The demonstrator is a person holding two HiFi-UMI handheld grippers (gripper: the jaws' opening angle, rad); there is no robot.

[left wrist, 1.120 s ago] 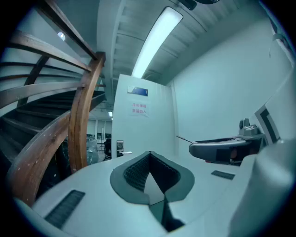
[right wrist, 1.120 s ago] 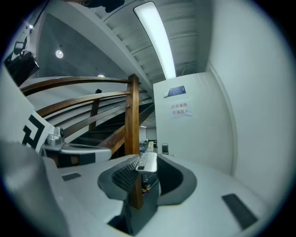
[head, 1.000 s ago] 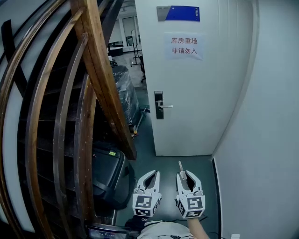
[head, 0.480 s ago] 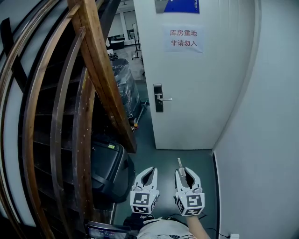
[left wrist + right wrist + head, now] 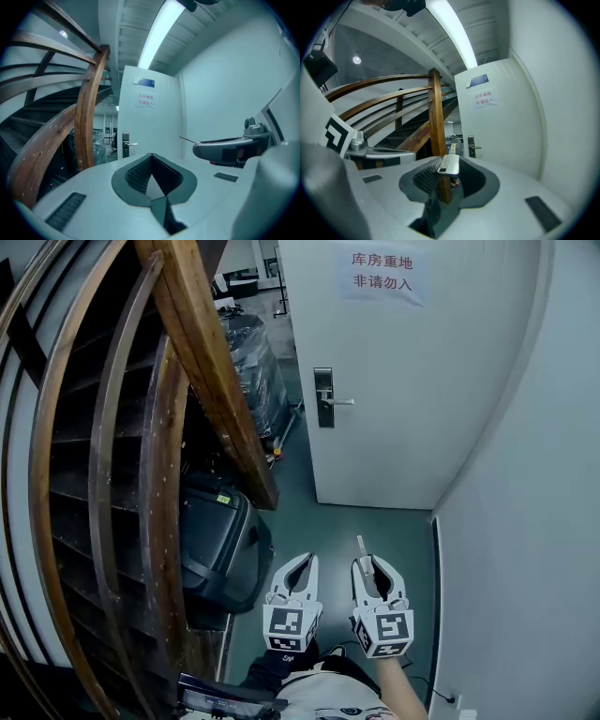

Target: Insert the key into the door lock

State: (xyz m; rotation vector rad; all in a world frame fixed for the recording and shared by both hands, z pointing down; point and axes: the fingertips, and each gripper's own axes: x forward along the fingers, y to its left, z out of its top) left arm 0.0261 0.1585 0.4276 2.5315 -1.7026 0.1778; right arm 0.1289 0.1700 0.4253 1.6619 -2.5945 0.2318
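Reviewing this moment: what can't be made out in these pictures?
Keyhole on the dark metal lock plate: too small in every view.
Teeth of the silver key: blurred in the right gripper view, tiny in the head view.
Left part of the black hard case: hidden behind the curved wooden stair railing, head view.

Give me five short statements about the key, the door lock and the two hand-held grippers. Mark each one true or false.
1. The right hand-held gripper grips the key. True.
2. The key sits in the door lock. False: it is in the gripper's jaws, well apart from the lock.
3. The left hand-held gripper holds a tool. False: its jaws are together with nothing between them.
4. A paper sign hangs on the door above the lock. True.
5. In the head view, the wooden staircase stands to the right of the door. False: it is on the left.
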